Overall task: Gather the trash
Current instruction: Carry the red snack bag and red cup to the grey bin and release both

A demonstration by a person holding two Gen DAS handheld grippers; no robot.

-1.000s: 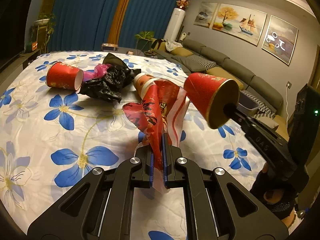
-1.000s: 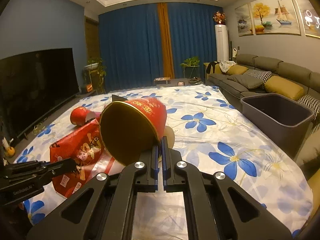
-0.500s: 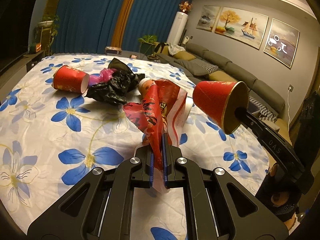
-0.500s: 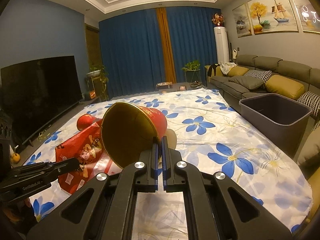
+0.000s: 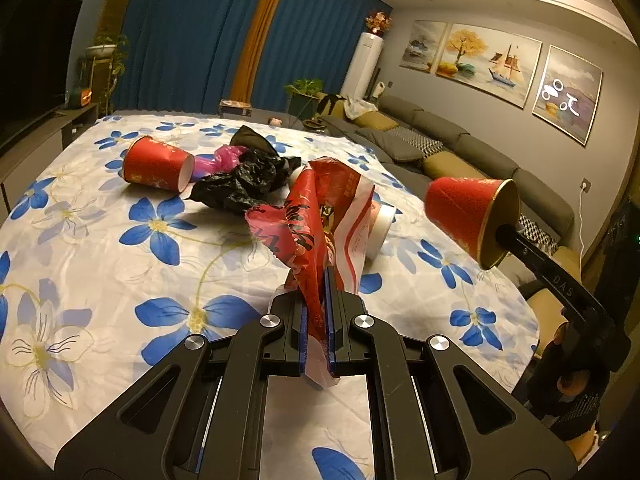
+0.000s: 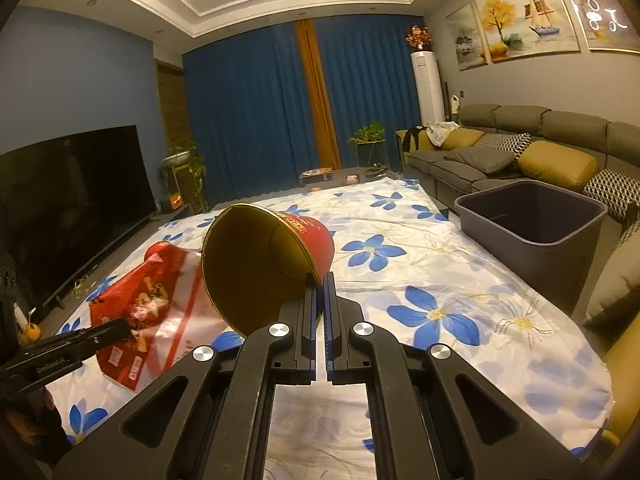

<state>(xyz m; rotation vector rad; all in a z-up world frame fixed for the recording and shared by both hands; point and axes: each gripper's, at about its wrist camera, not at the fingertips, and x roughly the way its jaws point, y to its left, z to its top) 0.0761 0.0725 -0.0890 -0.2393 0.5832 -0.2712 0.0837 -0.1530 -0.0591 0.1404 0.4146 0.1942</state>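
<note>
My left gripper (image 5: 316,280) is shut on a red and white plastic wrapper (image 5: 320,216) and holds it above the flowered cloth. My right gripper (image 6: 319,280) is shut on the rim of a red paper cup with a gold inside (image 6: 256,264), held in the air; the cup also shows at the right of the left wrist view (image 5: 468,212). The wrapper shows at the left of the right wrist view (image 6: 148,304). Another red cup (image 5: 156,164) lies on its side on the cloth, beside a crumpled black bag (image 5: 248,180) and pink plastic (image 5: 224,158).
A dark grey bin (image 6: 532,220) stands open at the right edge of the cloth, by the grey sofa (image 6: 520,148). A white cup (image 5: 380,228) lies behind the wrapper. A television (image 6: 68,208) stands at the left.
Both grippers have risen a little with their loads. The red cup in the right gripper has moved up and to the right, away from the wrapper.
</note>
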